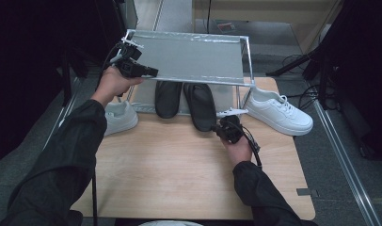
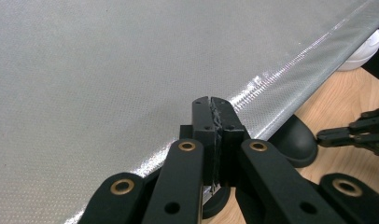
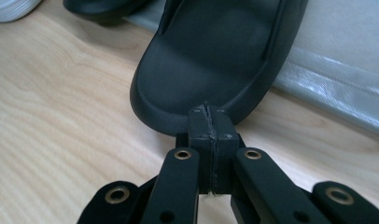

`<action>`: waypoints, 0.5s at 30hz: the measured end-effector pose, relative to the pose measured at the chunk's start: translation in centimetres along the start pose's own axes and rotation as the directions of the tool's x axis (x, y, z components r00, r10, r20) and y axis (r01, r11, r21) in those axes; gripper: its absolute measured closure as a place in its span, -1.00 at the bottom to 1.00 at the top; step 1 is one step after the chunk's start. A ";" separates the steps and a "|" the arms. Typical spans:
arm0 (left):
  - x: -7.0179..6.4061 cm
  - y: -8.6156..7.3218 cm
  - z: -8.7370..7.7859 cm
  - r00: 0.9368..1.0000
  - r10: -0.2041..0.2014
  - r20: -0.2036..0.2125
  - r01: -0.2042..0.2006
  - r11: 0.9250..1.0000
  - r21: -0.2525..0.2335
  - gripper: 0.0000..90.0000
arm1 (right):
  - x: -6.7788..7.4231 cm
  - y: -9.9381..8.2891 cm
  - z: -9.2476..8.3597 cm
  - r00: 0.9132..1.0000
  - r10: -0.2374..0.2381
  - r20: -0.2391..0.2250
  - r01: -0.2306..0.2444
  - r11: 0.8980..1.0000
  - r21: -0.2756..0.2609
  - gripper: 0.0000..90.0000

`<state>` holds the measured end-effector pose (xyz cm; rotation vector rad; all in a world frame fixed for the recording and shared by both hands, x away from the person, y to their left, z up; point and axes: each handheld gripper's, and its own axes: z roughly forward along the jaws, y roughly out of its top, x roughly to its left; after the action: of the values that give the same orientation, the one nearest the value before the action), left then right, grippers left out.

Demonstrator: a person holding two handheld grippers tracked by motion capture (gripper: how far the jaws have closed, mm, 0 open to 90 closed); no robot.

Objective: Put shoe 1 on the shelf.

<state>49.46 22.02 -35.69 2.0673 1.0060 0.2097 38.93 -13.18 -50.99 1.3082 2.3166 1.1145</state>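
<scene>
A metal shoe rack with a grey fabric top shelf (image 1: 194,56) stands at the back of the wooden table (image 1: 170,165). Two black slippers lie under it, the left one (image 1: 168,98) tucked in and the right one (image 1: 201,106) sticking out toward me. My left gripper (image 1: 154,72) is shut, its tips (image 2: 212,107) at the front left edge of the shelf (image 2: 108,70). My right gripper (image 1: 216,128) is shut too, with its tips (image 3: 210,114) against the heel rim of the right slipper (image 3: 211,56). Nothing shows between either pair of jaws.
One white sneaker (image 1: 278,110) sits to the right of the rack, another (image 1: 118,117) to its left, partly behind my left sleeve. In the left gripper view the right gripper (image 2: 355,135) reaches in beside a slipper heel (image 2: 295,144). Bare wood stretches across the table's near half.
</scene>
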 end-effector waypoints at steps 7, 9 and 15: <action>0.0 0.0 0.0 1.000 0.001 0.001 -0.001 1.000 -0.001 1.00 | 0.9 1.4 1.9 1.000 -0.006 -0.002 0.006 1.000 -0.003 1.00; 0.0 0.0 0.0 1.000 -0.001 0.003 0.001 1.000 -0.002 1.00 | 1.2 1.8 2.4 1.000 -0.002 -0.006 0.002 1.000 -0.007 1.00; 0.2 -0.3 0.0 1.000 -0.007 0.009 0.007 1.000 -0.019 1.00 | 2.1 2.6 4.1 0.999 0.040 -0.031 -0.041 0.999 -0.025 1.00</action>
<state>49.41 22.21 -35.92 2.0451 1.0022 0.2056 41.55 -8.64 -51.54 1.3438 2.2989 1.1803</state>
